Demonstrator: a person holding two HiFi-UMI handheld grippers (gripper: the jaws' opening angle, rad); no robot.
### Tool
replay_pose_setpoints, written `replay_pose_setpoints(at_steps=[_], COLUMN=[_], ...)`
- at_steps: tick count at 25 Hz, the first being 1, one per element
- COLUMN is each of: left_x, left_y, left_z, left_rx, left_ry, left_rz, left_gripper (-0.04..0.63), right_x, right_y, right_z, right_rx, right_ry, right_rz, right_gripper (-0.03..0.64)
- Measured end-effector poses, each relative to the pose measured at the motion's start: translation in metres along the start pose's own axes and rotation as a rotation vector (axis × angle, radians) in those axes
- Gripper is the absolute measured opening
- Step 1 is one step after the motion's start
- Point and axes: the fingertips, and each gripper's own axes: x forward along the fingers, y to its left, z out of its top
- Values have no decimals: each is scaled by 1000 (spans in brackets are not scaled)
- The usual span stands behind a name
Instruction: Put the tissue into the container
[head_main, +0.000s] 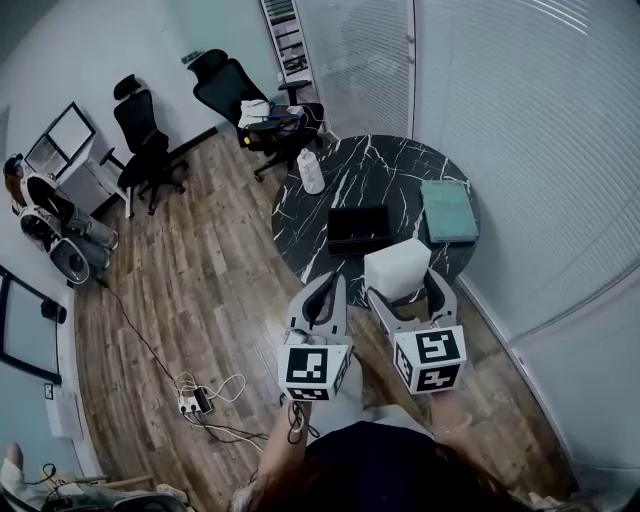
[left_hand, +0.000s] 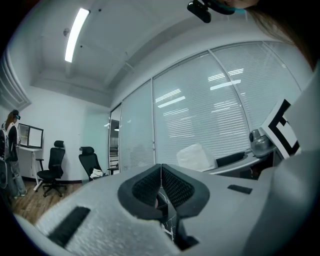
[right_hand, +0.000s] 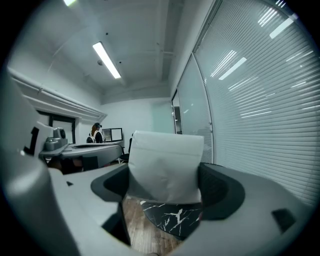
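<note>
The right gripper (head_main: 404, 283) has its jaws spread wide around a white tissue pack (head_main: 397, 265), and each pad presses a side of the pack. In the right gripper view the pack stands upright between the jaws and fills the gap. It hangs above the 6 o'clock edge of a round black marble table (head_main: 400, 165).

The left gripper (head_main: 332, 284) is just beside it at 9 o'clock. Its jaws are pressed together with nothing between them.

A black container (head_main: 358, 228) sits near the table's middle, at 11 o'clock from the pack and apart from it. A teal box (head_main: 448, 210) lies at the table's 3 o'clock side, and a white bottle (head_main: 311, 172) stands at its 10 o'clock rim.

Two black chairs (head_main: 150, 140) stand on the wood floor at 10 o'clock from the table. A power strip (head_main: 195, 402) with cables lies at 7 o'clock.
</note>
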Motion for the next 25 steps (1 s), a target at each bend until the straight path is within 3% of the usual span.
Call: replay_pose_setpoints(at_steps=[25], left_x=[94], left_y=[92], left_z=[-16], left_rx=[-39], left_ry=[10], left_rz=[-55], left_gripper=[29], right_x=[124], right_y=[-10], right_z=[14], right_rx=[24], right_ry=[56], right_rz=[-57], right_gripper=[417])
